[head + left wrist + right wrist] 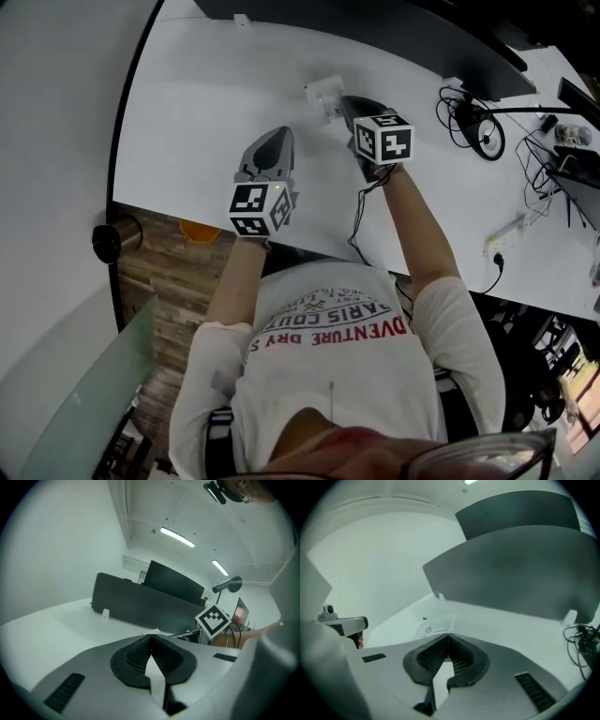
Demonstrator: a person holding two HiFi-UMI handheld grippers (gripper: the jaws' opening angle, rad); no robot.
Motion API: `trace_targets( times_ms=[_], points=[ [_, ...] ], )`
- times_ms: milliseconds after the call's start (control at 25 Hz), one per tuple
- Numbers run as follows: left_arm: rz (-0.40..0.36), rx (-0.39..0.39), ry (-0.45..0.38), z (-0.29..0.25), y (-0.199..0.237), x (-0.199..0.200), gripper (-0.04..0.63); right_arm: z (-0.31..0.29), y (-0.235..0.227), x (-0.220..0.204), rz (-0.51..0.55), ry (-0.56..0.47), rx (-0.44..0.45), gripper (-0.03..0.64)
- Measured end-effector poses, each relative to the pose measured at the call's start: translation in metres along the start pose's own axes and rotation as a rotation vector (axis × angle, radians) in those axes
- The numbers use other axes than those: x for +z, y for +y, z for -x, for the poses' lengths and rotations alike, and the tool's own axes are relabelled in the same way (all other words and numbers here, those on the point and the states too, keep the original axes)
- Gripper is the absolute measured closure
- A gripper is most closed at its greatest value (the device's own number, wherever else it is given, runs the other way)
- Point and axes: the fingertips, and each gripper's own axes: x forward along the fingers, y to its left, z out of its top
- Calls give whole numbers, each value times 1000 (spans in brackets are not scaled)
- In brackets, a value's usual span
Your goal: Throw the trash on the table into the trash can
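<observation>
A crumpled clear plastic wrapper point(324, 94) hangs over the white table point(206, 84) near its far middle. My right gripper point(343, 103) is shut on its edge. In the right gripper view the printed wrapper point(433, 629) sticks out just past the closed tips of the right gripper point(448, 635). My left gripper point(278, 136) hovers to the left and nearer the table's front edge. Its tips meet in the left gripper view, so the left gripper point(151, 637) is shut, with nothing seen between them. The right gripper's marker cube point(214, 620) shows there at right.
A dark screen point(394, 33) stands along the table's far side. Tangled cables point(473, 117) and a white power strip point(506, 239) lie at right. Beyond the table's left edge sit a dark round object point(109, 242) and something orange point(200, 228) on the wooden floor.
</observation>
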Motion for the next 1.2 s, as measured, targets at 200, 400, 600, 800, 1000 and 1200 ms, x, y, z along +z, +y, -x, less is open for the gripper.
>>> trace_targets(
  times_ms=[200,400,600,800,1000,1200],
  points=[
    [78,245,-99,105,72,0,572,-32,139,11,143,37,228,591],
    [190,479,-171,217,156,-22,572,-60,289,-12,276,101,425,591],
    [289,634,-213,331,224,-61,572,-80,437,-64,381,175,578,591],
    [378,750,-203,423,283,-115,572,-105,556,-137,455,288,687,591],
    [494,825,-154,487,339,-187,572,-145,635,-231,517,449,733,591],
    [617,821,-110,498,378,-283,572,-203,647,-335,683,522,708,590]
  ],
)
